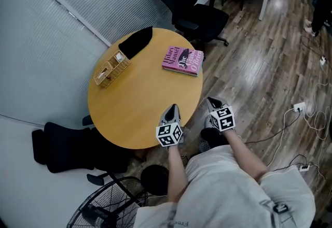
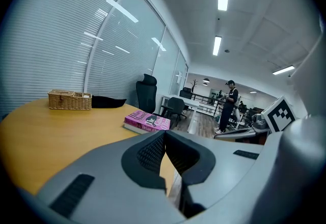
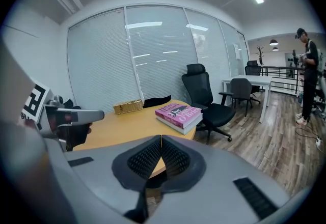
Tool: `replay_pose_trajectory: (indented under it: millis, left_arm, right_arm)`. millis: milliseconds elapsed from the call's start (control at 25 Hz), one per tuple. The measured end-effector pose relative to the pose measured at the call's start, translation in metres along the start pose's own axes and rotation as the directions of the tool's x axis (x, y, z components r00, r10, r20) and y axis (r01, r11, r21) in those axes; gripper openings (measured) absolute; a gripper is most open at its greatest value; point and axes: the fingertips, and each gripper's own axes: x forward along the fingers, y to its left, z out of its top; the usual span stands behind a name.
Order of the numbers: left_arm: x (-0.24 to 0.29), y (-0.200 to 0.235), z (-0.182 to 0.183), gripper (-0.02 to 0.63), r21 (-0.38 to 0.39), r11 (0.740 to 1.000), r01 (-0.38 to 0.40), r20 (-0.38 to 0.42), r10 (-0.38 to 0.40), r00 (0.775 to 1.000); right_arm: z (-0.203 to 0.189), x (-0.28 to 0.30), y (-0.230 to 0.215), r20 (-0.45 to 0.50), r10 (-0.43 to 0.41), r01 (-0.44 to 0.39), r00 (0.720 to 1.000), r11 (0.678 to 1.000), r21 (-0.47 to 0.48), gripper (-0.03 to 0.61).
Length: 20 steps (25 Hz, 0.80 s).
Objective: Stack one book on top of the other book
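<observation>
At the table's (image 1: 132,110) near edge, left gripper (image 1: 173,108) and right gripper (image 1: 212,101) hover, fingers shut tight and empty; the pink book (image 1: 182,60) at the far edge looks already stacked on another, so only backing off remains.

Tabletop (image 1: 129,113) directly before me. A stack of books (image 1: 182,60) lies at its far right edge. A basket (image 1: 111,70) sits on its far left side, with a cloth (image 1: 136,41) just behind it. My left tool (image 1: 174,109) is over the near edge, well apart from books and basket. My right tool (image 1: 211,101) is just beside it, off the tabletop, above the floor (image 1: 259,66). An office chair (image 1: 192,6) stands behind the books, and a fan (image 1: 104,206) is at my near left.
</observation>
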Motion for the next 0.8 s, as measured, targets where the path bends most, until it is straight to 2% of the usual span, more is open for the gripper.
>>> replay_pose_trajectory:
  millis: [800]
  left_arm:
    - [-0.0092,0.0013,-0.0005,0.029,-0.036,0.999,0.010,0.009,-0.009,1.000]
  right_arm:
    - [-0.0051,-0.0033,0.0051,-0.003,0.008,-0.008,1.000,1.000,-0.002,0.021]
